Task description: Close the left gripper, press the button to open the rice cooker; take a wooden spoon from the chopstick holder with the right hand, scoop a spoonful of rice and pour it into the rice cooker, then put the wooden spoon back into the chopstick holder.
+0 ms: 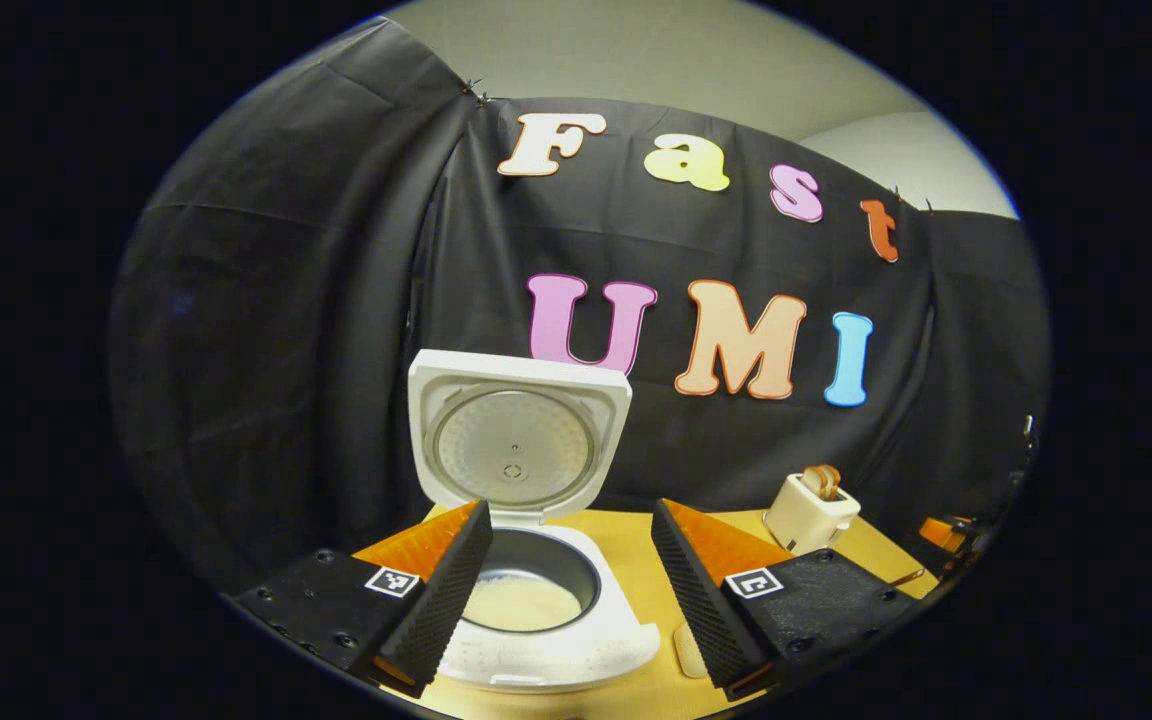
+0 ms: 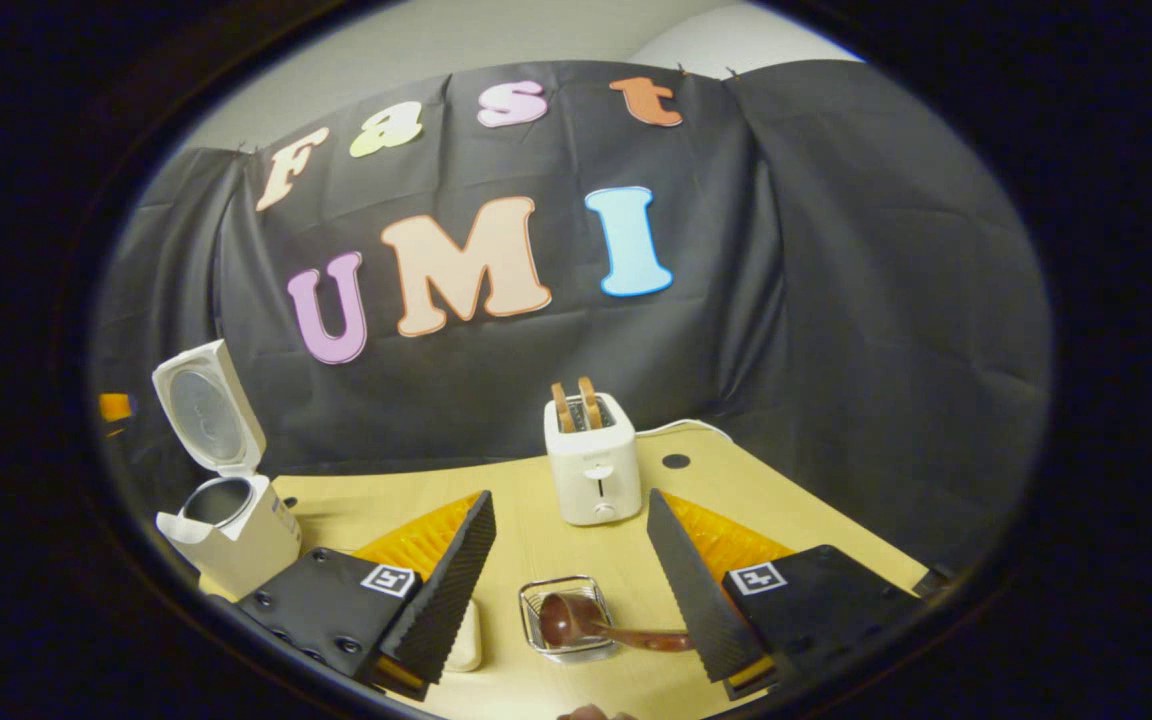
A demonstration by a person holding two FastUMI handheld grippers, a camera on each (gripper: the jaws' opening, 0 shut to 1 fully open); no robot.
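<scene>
Wooden spoon (image 2: 601, 628) rests bowl-down in the glass dish (image 2: 564, 618), handle reaching the right gripper (image 2: 568, 580), whose fingers stand wide apart. Rice cooker (image 1: 536, 590) gapes open, rice inside, beneath the spread left gripper (image 1: 568, 585). Risk: that handle may roll, tipping the dish. Holder, probably off-frame. No readable labelling.

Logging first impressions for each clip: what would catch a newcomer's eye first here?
The white rice cooker stands right ahead of the left gripper, its lid swung upright and pale rice lying in the pot. In the right gripper view a white toaster with two slices sticking up sits mid-table, and nearer the open right gripper a wooden spoon rests with its bowl in a small clear container.
</scene>
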